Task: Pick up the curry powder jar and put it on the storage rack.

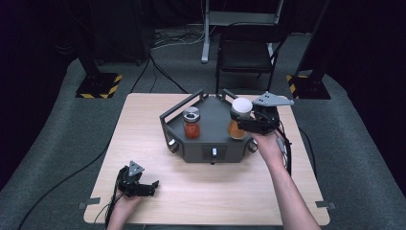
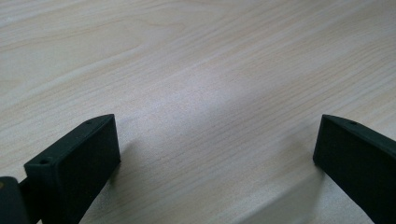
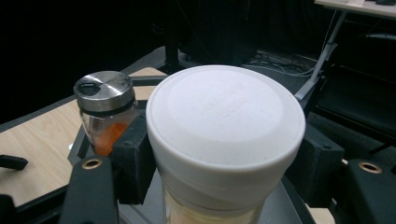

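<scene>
Right gripper (image 1: pixel 245 122) clamped on white-lid jar (image 1: pixel 241 116), jaws pressed against both sides just under the lid (image 3: pixel 225 114). Jar upright, amber contents, at right side of the grey tray (image 1: pixel 209 125), which sits mid-table toward the far edge. Cannot tell whether the jar stands on the tray floor or is lifted. Steel-lid jar (image 1: pixel 191 123) with orange contents upright at tray's left side, well apart from the gripped jar. Left gripper (image 1: pixel 143 188) on bare table (image 1: pixel 143 129) near the front-left corner, jaws apart, nothing between them
</scene>
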{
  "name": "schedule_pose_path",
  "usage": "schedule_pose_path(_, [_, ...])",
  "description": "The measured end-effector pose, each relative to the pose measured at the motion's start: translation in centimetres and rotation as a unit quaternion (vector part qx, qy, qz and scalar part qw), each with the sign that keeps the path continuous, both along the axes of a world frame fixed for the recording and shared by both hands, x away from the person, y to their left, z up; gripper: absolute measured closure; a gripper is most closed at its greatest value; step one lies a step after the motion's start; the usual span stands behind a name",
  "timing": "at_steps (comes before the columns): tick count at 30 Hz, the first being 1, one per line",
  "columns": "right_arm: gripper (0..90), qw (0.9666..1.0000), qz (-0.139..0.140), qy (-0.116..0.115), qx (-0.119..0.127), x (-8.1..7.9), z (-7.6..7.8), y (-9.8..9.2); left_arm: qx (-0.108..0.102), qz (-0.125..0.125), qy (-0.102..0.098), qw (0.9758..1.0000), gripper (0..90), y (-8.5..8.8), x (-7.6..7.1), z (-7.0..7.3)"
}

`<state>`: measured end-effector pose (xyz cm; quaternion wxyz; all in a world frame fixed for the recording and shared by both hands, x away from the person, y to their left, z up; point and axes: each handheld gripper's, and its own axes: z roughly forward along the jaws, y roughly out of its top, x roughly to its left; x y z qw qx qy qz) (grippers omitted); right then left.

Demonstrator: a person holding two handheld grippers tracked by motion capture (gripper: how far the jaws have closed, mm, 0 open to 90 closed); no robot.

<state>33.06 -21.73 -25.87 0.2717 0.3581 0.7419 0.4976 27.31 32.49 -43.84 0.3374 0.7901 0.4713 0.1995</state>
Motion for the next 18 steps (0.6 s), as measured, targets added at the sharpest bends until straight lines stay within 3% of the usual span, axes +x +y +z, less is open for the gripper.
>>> schedule_pose_path(18, [32.6,0.9989,-0.023,0.036,-0.016,2.1,-1.0,0.7,-0.001,0.000,0.000,1.0000,0.3,0.0,0.0,0.0])
